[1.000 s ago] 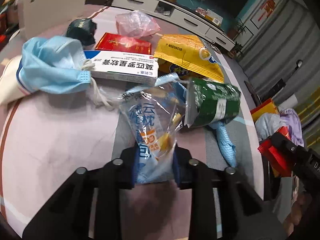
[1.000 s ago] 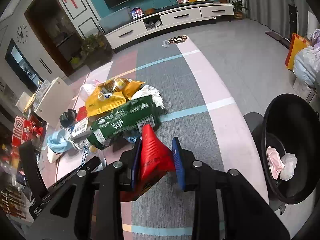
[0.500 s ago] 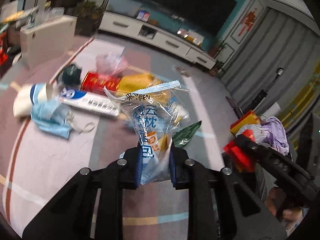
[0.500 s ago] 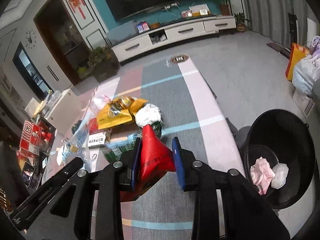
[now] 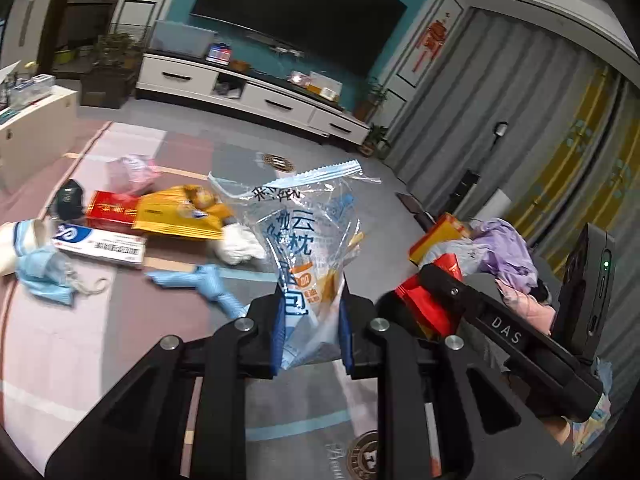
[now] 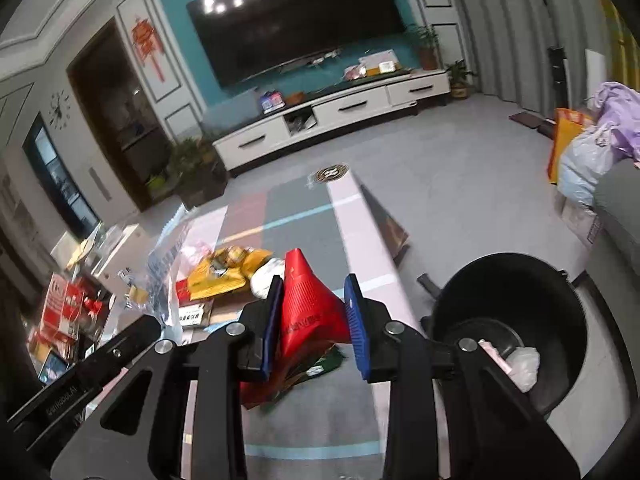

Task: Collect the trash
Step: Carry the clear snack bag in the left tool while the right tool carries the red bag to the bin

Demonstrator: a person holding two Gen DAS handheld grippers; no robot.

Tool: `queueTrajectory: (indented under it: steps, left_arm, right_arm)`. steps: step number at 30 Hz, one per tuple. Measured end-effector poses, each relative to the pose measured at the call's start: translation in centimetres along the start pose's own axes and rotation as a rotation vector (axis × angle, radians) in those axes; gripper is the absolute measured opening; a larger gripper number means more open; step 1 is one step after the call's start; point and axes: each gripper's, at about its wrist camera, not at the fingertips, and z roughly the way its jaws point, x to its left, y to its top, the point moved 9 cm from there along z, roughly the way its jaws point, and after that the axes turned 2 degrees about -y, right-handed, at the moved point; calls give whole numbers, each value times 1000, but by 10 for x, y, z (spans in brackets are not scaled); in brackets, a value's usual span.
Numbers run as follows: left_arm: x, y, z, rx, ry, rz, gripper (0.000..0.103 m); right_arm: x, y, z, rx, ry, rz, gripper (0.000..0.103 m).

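My left gripper (image 5: 310,330) is shut on a clear plastic snack bag with blue print (image 5: 308,236) and holds it up above the rug. My right gripper (image 6: 314,320) is shut on a red wrapper (image 6: 310,300), also lifted; it shows in the left wrist view (image 5: 424,304) at the right. A black trash bin (image 6: 516,320) with crumpled paper inside stands low right of my right gripper. More trash lies on the rug: a yellow bag (image 5: 180,216), a white toothpaste box (image 5: 100,246), a blue face mask (image 5: 44,276), a red pack (image 5: 110,210), a white tissue wad (image 5: 240,244).
A white TV cabinet (image 6: 332,120) runs along the far wall under a big screen. Bags and purple cloth (image 6: 600,136) pile up at the right. A white low table (image 5: 36,128) stands at the left. A dark green wrapper (image 6: 326,364) lies below my right gripper.
My left gripper has lifted the clear snack bag off the rug and tilted up. My right gripper has risen with the red wrapper and the bin has come closer.
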Motion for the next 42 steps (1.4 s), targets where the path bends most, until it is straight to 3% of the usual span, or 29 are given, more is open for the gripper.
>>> queueTrajectory:
  steps: [8,21,33,42]
  left_arm:
    - [-46,-11,30,44,-67,63,23]
    - [-101,-44,94,175,-156,119,23]
    - [-124,-84,152,303,-174,151,23]
    - [-133,-113,182,390,-173,172,23]
  right_arm:
    - [-41,10,-16,-43,-54,62,32]
    - [-118,4,-16,-26,-205,173,32]
    - [-194,-17,-9,35,-332,336,32]
    - [-222,-33,4,102,-384,400,32]
